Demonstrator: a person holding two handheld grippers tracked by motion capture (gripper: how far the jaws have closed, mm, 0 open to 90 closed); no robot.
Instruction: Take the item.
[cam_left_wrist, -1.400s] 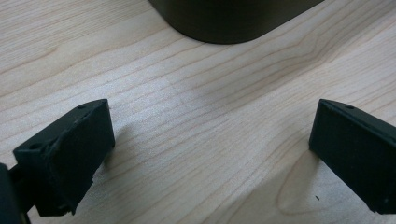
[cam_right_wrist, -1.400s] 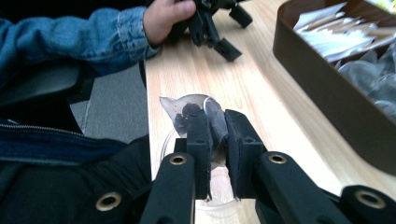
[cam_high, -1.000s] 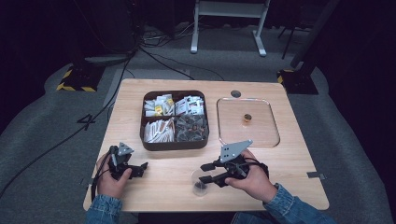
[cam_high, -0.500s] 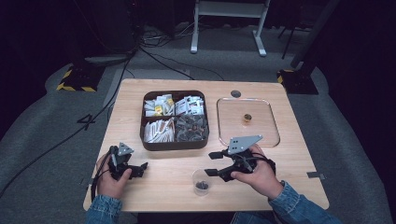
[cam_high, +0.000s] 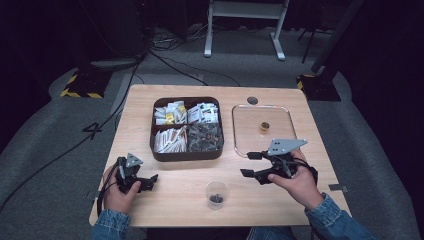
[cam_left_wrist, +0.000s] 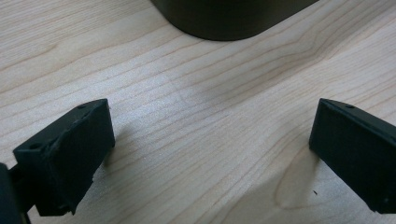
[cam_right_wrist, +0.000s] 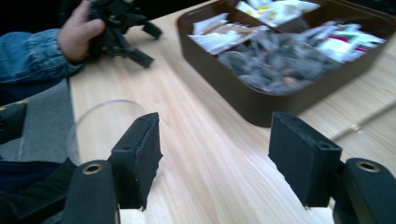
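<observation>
A small clear plastic cup (cam_high: 216, 193) with something dark at its bottom stands upright near the front edge of the wooden counter (cam_high: 190, 200), between the two hands. The right gripper (cam_high: 251, 164) hovers just right of the cup, its fingers spread wide and empty. The left gripper (cam_high: 150, 181) sits low at the counter's front left, fingers likewise wide apart, gripping nothing. Behind lie a brown four-compartment tray (cam_high: 187, 155) filled with sachets and a clear tray (cam_high: 240, 145) holding one small brown object (cam_high: 264, 126).
</observation>
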